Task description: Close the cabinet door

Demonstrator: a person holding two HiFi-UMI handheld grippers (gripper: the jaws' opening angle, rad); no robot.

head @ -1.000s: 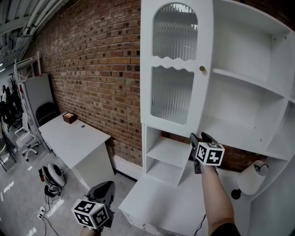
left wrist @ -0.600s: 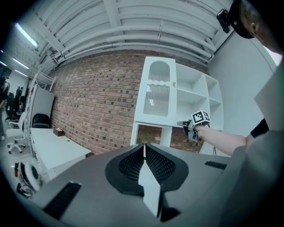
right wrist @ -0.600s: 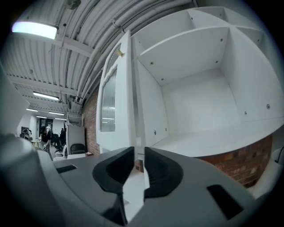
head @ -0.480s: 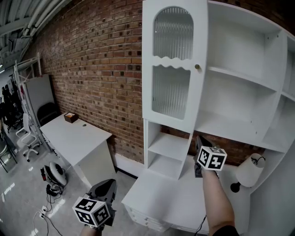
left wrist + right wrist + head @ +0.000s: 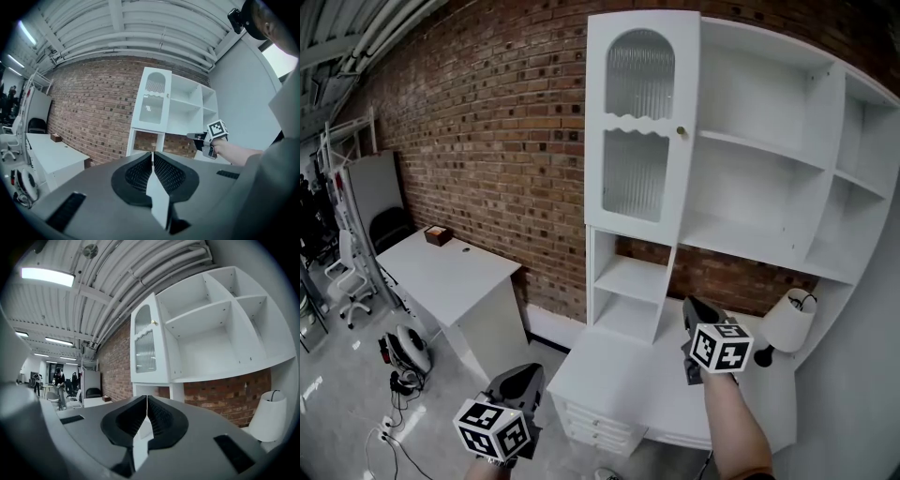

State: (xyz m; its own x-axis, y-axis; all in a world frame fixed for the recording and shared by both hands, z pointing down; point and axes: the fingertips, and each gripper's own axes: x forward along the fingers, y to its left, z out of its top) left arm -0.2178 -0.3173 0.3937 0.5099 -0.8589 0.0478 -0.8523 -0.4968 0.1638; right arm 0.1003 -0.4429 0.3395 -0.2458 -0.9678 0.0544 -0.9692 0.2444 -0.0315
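Note:
The white cabinet (image 5: 750, 150) stands against the brick wall. Its ribbed-glass door (image 5: 639, 122) with a small brass knob (image 5: 681, 131) lies flush over the upper left compartment. The door (image 5: 147, 345) also shows in the right gripper view, ahead and above the jaws. My right gripper (image 5: 690, 307) is held out over the white counter (image 5: 619, 380), well short of the door and below it. Its jaws have just been closing and are shut with nothing between them (image 5: 147, 401). My left gripper (image 5: 528, 373) hangs low at the left, shut and empty (image 5: 153, 157).
A white desk (image 5: 450, 277) with a small brown box (image 5: 438, 234) stands left of the cabinet. A white lamp (image 5: 787, 323) sits on the counter's right end. A fan (image 5: 403, 349) and cables lie on the floor, with office chairs (image 5: 352, 277) beyond.
The view has pulled back from the cabinet, and both grippers are farther from it. The right gripper has sunk lower in view and its spread jaws have come together.

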